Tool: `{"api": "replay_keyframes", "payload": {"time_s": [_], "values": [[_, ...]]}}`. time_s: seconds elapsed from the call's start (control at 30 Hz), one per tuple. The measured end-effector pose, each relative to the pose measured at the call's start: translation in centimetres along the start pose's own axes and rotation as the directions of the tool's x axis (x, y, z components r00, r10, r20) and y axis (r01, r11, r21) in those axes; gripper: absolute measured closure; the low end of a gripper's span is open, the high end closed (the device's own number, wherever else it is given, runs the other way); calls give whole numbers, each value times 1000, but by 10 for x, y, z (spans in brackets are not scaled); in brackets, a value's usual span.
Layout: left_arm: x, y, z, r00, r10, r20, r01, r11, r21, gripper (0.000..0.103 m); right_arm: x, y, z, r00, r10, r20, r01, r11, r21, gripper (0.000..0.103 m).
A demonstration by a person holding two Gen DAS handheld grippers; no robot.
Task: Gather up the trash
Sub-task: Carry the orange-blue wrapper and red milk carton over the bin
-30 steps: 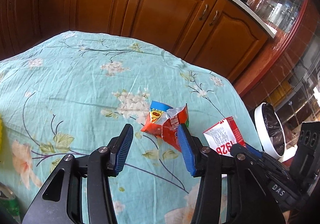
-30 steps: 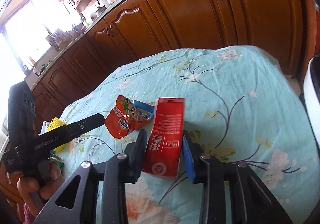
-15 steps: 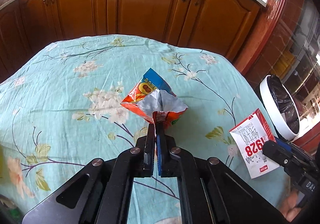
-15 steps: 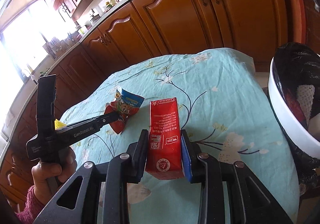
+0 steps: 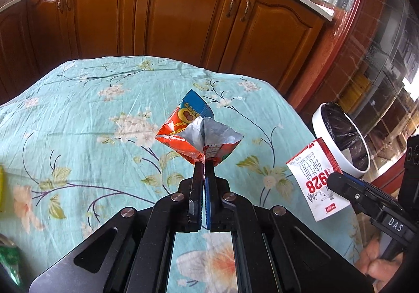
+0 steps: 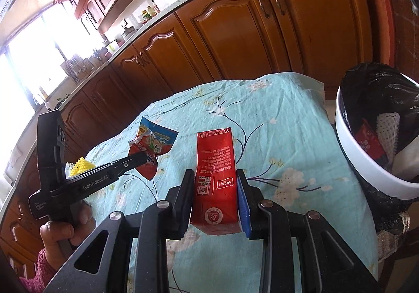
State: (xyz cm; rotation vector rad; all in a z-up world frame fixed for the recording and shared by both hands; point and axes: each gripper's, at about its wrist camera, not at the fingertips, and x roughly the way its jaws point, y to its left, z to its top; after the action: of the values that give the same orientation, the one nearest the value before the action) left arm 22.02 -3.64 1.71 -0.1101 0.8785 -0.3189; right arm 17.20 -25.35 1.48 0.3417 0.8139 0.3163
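My left gripper (image 5: 204, 165) is shut on the torn edge of an orange and blue snack wrapper (image 5: 195, 133), which hangs lifted above the floral tablecloth (image 5: 78, 120). In the right wrist view the same wrapper (image 6: 152, 145) shows at the tip of the left gripper (image 6: 142, 156), held by a hand. My right gripper (image 6: 215, 183) is shut on a red milk carton (image 6: 216, 177), upright between its pads. The carton (image 5: 318, 177) appears white-faced at the right of the left wrist view. A white bin (image 6: 366, 159) with a black liner stands just right of the table.
Brown kitchen cabinets (image 5: 183, 15) run behind the table. A yellow spiky object (image 6: 80, 164) lies at the table's left side. A green packet (image 5: 9, 261) shows at the lower left corner. The bin (image 5: 340, 136) holds red packaging and white foam netting.
The left gripper closed on the snack wrapper and lifted it off the cloth. The right gripper carried the carton toward the bin, which has come into view at the right.
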Motion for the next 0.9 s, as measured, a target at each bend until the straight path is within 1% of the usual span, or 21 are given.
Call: {"api": "replay_keyframes", "payload": {"time_s": [0.17,0.5,0.9], "values": [[-11,-15,-8,1000,-5,8,4,1000,26,103,-6,-2,-2,1000,-1,4,1,1000,-2,72],[-18,-43,-20,1000,-11,2,11,998,65,103,-24,-11,-7,1000,-6,24,6,1000,0,72],[-26,-76,-22,999,-29,14,27,992,125,103,-55,-28,-12,997,-28,70,27,999,23,72]]}}
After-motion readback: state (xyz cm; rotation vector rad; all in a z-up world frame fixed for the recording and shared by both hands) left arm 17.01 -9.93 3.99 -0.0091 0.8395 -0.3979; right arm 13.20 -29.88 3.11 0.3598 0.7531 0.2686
